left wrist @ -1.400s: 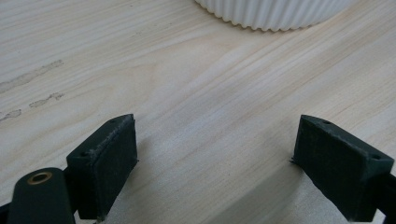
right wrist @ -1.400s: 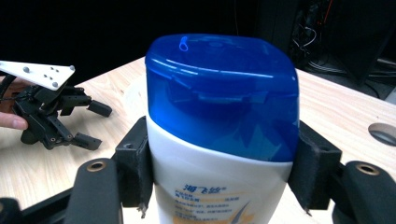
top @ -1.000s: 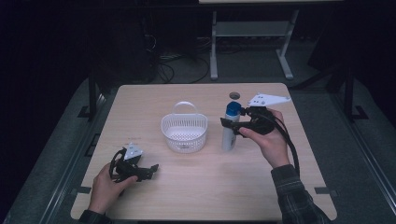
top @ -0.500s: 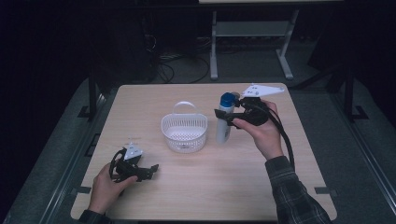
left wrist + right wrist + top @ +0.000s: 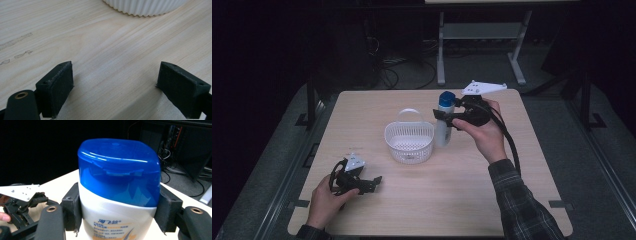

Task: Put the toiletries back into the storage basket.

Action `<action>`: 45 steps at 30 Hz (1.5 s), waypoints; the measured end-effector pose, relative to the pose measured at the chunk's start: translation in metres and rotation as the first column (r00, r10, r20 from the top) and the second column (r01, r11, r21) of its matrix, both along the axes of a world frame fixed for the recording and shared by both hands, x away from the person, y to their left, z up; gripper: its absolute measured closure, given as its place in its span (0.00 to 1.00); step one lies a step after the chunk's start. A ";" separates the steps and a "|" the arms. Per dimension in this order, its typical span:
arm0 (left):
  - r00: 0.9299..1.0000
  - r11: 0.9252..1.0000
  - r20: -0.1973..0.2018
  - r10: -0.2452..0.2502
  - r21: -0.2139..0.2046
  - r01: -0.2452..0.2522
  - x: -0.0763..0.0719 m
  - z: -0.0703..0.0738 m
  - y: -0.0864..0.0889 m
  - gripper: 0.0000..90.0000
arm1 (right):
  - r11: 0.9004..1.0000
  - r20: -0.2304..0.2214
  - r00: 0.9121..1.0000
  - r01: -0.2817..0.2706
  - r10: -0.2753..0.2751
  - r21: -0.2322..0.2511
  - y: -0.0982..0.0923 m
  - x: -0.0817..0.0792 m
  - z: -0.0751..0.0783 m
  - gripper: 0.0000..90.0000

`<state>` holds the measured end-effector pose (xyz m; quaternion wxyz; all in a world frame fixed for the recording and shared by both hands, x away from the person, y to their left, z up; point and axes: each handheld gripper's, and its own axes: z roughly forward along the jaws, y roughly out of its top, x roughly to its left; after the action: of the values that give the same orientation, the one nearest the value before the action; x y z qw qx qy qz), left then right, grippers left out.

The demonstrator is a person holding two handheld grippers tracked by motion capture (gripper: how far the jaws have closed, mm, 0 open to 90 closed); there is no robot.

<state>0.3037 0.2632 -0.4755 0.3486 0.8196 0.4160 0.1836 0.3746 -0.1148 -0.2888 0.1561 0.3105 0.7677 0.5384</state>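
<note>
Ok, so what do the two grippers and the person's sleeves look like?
Both grippers are black with two blocky black jaws. The right gripper carries a pale three-cornered plate and trails a thick black cable; its sleeve is dark plaid. The left gripper has a smaller pale plate and a looped black cable.

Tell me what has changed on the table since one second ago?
The right gripper, clamped on the blue-capped bottle, carried it left toward the white basket and slightly up. The left gripper stayed resting open on the table; the basket did not move.
</note>
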 end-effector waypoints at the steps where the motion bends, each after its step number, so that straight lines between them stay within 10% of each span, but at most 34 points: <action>1: 1.000 1.000 0.000 0.000 -0.001 0.000 0.000 0.000 0.000 0.14 | 1.000 0.004 1.000 -0.001 0.001 0.000 0.002 0.001 0.002 0.38; 45: 1.000 1.000 0.000 -0.011 -0.001 0.011 0.000 0.000 0.000 0.14 | 0.999 -0.005 0.999 -0.052 0.052 -0.009 0.055 0.032 -0.019 0.38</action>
<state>0.3035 0.2628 -0.4756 0.3500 0.8217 0.4114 0.1815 0.4068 -0.0601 -0.3080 0.1415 0.2912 0.7783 0.5380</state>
